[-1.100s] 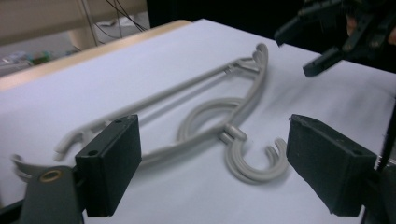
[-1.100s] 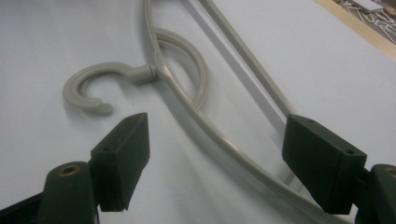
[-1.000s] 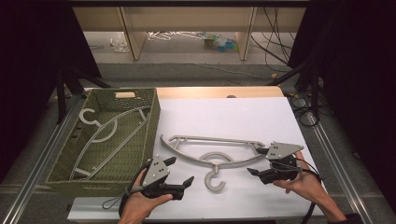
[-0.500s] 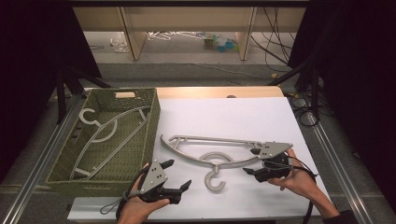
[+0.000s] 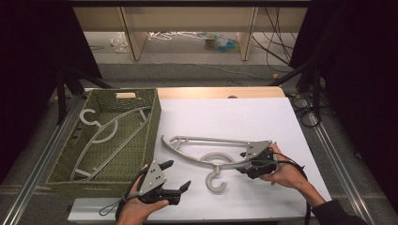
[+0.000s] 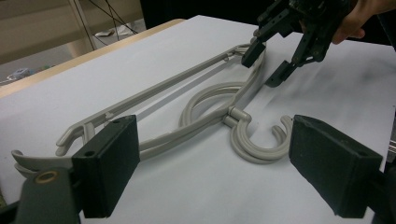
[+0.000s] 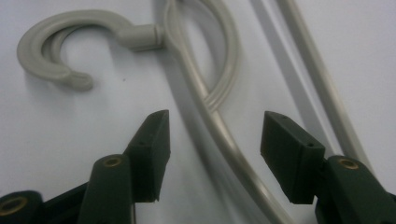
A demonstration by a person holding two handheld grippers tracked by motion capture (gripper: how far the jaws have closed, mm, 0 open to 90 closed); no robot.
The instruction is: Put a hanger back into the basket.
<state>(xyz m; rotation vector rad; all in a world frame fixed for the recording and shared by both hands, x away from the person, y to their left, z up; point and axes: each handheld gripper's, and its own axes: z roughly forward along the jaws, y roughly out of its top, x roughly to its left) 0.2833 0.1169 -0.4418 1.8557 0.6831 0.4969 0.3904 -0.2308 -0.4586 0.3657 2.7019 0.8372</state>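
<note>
1. Nearest the front edge of the tabletop [image 5: 291,117], toward its left corner, the left gripper [image 5: 174,176] hovers in the person's hand with its jaws spread wide and nothing between them. It points across the white surface toward the hanger, seemingly waiting its turn.

2. A little further in, toward the right edge, the right gripper [image 5: 241,161] sits low over the grey hanger [image 5: 187,152]. Its jaws have just been closing and now stand about half open, straddling the hanger's curved arm [image 7: 219,135] without the pads pressing on it yet. Taking it near that end probably gives a firm hold for lifting it.

3. The hanger lies flat in the middle of the tabletop, its hook [image 5: 217,180] curling toward the front edge and its straight bar [image 5: 211,139] on the far side. In the left gripper view it looks like two hangers stacked, though I cannot be sure.

4. Beyond the left edge stands a green woven basket [image 5: 155,122] with another hanger [image 5: 105,133] already lying inside, likely where this one is headed.
</note>
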